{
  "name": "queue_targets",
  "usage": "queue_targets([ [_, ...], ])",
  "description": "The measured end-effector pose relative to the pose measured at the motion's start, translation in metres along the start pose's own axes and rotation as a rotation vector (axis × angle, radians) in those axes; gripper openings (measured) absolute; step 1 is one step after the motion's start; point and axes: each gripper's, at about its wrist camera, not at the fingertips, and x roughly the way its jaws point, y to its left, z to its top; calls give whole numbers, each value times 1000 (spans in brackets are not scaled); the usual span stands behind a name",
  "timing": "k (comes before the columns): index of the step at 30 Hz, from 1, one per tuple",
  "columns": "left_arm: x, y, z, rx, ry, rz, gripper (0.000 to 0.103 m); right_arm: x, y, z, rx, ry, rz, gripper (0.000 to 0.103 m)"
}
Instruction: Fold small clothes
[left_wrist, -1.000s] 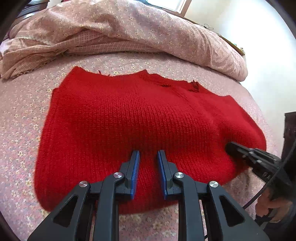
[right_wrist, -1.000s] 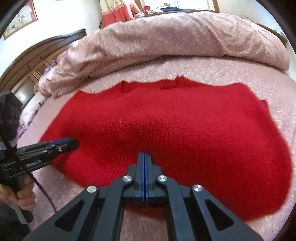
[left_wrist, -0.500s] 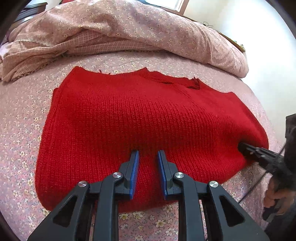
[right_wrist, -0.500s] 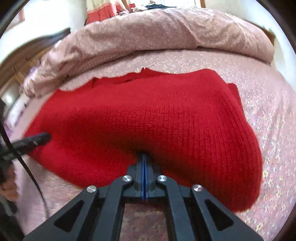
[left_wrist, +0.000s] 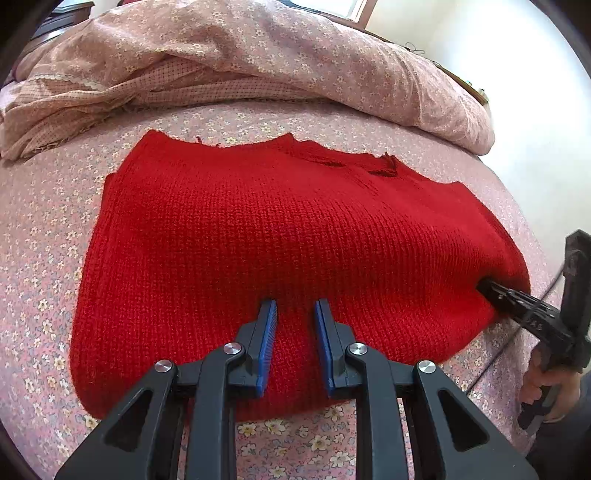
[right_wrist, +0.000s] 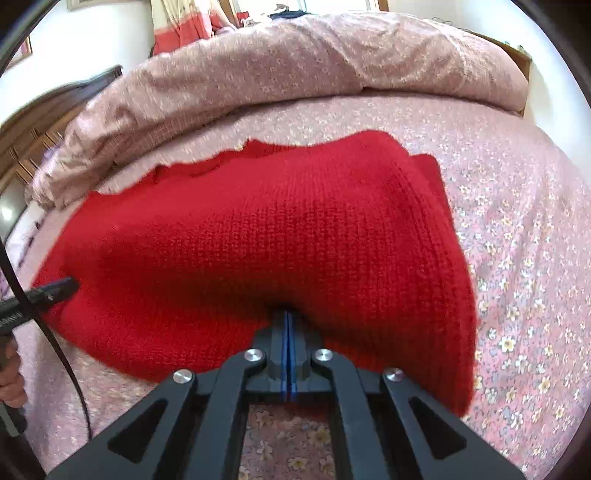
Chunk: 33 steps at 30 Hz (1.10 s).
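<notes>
A red knitted sweater (left_wrist: 288, 243) lies spread on the floral bed sheet, its torn-looking neckline at the far edge. My left gripper (left_wrist: 293, 306) is open, its blue-padded fingers over the sweater's near hem. My right gripper (right_wrist: 287, 315) is shut on the sweater's (right_wrist: 295, 236) near edge and lifts it, so the right side bulges and folds over. The right gripper also shows in the left wrist view (left_wrist: 487, 286), at the sweater's right corner. The left gripper shows in the right wrist view (right_wrist: 70, 284), at the left.
A bunched pink floral quilt (left_wrist: 258, 55) lies across the far side of the bed (left_wrist: 48, 295). A dark wooden headboard (right_wrist: 48, 118) stands at the left in the right wrist view. A black cable (right_wrist: 55, 343) hangs at the left.
My right gripper has pulled the sweater's right edge up and inward, so the right side bunches and folds. My left gripper has stayed open over the near hem.
</notes>
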Motion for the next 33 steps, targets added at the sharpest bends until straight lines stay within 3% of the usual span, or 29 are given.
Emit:
queue_targets([
  [2,-2,0,1,-5,4,-2,15,-13,-6,-1,35,-3,66,0],
  [5,-11,1,2,-27,11,-23,15,-45,-22,-2,108,-58,172,22],
  [7,-22,2,1,-33,11,-42,16,-70,-42,-2,152,-139,189,71],
  [9,-36,5,-1,-26,-5,-40,16,-79,-65,-1,195,-172,240,83],
  [13,-61,17,2,-48,-66,-21,24,-62,-109,2,339,-96,307,85],
  [17,-80,47,8,-107,-95,-11,33,-25,-140,-9,511,14,429,86],
  [20,-84,84,6,-201,-93,-18,39,-24,-142,-8,501,3,458,89],
  [22,-77,107,2,-279,-61,-69,50,-23,-139,-8,481,6,463,92],
  [26,-49,132,-5,-393,43,-150,51,-17,-124,-3,445,10,459,100],
  [28,-36,132,-6,-405,75,-182,52,-13,-119,0,441,9,456,102],
  [33,-7,125,2,-355,76,-133,57,-9,-114,5,423,5,448,103],
])
